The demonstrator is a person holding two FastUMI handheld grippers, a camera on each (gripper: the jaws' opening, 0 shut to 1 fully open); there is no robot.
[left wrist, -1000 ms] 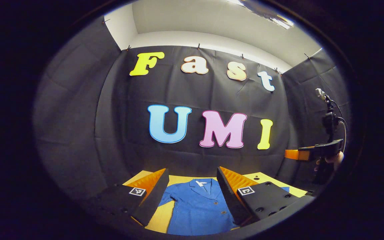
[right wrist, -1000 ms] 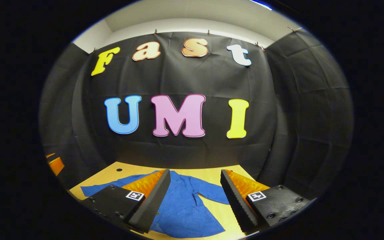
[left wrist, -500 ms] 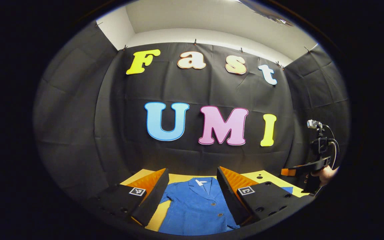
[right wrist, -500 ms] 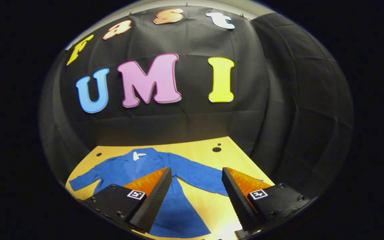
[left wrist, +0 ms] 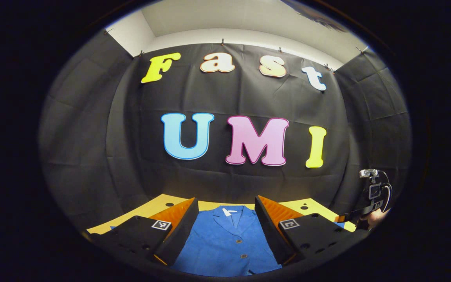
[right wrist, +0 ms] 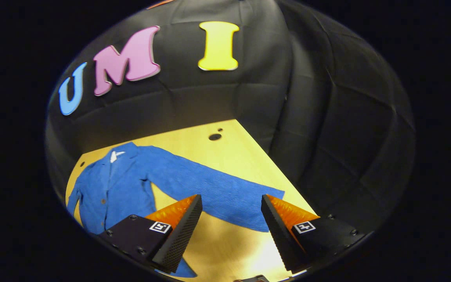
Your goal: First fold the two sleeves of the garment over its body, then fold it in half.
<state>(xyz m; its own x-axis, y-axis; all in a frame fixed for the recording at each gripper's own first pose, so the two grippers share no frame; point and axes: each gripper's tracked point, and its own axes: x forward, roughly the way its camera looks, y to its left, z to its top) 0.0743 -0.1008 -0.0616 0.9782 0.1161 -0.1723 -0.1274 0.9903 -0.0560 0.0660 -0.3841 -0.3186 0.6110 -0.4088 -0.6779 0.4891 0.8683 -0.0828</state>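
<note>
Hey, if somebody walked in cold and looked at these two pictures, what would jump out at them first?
A bright blue jacket lies flat and unfolded on the yellow wooden table, one long sleeve stretched out sideways. The right gripper hangs open just above that sleeve's cuff. The left gripper, also open, hovers over the jacket's collar and buttoned front.

Both grippers look like the same build. The left gripper (left wrist: pixel 225 223) has two wedge-shaped fingers with ribbed inner faces, bolted onto flat black plates dotted with screw holes, and each plate carries a small square black-and-white marker. Same deal on the right gripper (right wrist: pixel 231 219): wedge fingers, dimpled edge faces, black plates, round screws, marker squares. At the far right of the left gripper view, a hand (left wrist: pixel 375 218) grips a black handle with a small camera on top and a looping black cable.
</note>
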